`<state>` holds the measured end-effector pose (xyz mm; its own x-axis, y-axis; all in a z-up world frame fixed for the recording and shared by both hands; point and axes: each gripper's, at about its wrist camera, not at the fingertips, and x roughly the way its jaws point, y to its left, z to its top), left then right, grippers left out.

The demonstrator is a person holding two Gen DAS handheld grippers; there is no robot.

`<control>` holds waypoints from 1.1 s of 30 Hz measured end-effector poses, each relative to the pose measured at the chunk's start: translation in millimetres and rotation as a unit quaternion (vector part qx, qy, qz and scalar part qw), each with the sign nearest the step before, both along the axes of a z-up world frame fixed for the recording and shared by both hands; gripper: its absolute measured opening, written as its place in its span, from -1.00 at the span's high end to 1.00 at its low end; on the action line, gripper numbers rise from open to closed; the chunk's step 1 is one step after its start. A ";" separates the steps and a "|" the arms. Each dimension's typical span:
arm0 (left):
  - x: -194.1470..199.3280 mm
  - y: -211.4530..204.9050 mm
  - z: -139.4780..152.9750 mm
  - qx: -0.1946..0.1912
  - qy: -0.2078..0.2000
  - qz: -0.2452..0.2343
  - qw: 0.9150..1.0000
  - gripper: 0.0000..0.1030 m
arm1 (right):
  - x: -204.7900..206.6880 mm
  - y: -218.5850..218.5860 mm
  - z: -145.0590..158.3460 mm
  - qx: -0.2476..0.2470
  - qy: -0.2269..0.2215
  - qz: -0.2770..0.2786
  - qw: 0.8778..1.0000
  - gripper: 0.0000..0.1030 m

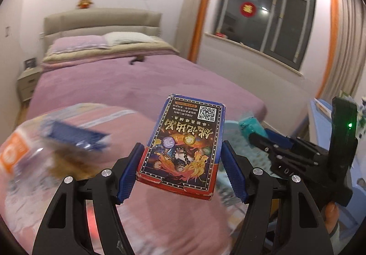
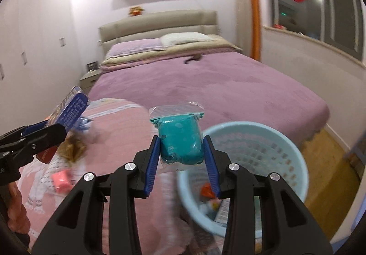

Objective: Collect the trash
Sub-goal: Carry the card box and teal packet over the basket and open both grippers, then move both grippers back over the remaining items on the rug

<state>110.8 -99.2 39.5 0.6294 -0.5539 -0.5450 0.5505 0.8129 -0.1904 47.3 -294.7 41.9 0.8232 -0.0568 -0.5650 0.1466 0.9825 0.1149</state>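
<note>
My right gripper (image 2: 181, 152) pinches the teal bagged lump (image 2: 180, 140) just beside the blue basket (image 2: 295, 152), nearer than my left gripper (image 1: 183, 166) clamping the card box (image 1: 183, 140).

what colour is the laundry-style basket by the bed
Pale blue, with a perforated wall; the basket shows best in the right wrist view.

A bedroom with pale walls (image 2: 91, 15); a bed (image 1: 128, 81) under a mauve cover, with a beige padded headboard (image 2: 157, 24) and pillows (image 2: 183, 38); a white nightstand (image 1: 27, 81) beside it; a dark window (image 1: 267, 19) framed by orange-edged curtains (image 1: 334, 33); wooden floor (image 2: 329, 163); what may be wardrobe doors (image 2: 27, 49) at left
</note>
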 end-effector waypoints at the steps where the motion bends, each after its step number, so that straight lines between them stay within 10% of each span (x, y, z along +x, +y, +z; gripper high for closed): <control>1: 2.9 -10.9 -1.8 0.002 0.002 -0.007 1.000 -0.28 | -0.5 -9.4 -2.5 0.004 0.003 -0.010 1.000 0.32; 15: 38.4 -127.2 -49.7 0.035 0.056 -0.077 0.995 -0.32 | -1.8 -111.1 -46.1 0.094 0.053 -0.109 0.988 0.30; 33: 20.0 -53.0 -32.6 -0.006 0.032 -0.044 0.998 -0.49 | -2.7 -81.3 -34.4 0.104 0.058 -0.081 0.990 0.25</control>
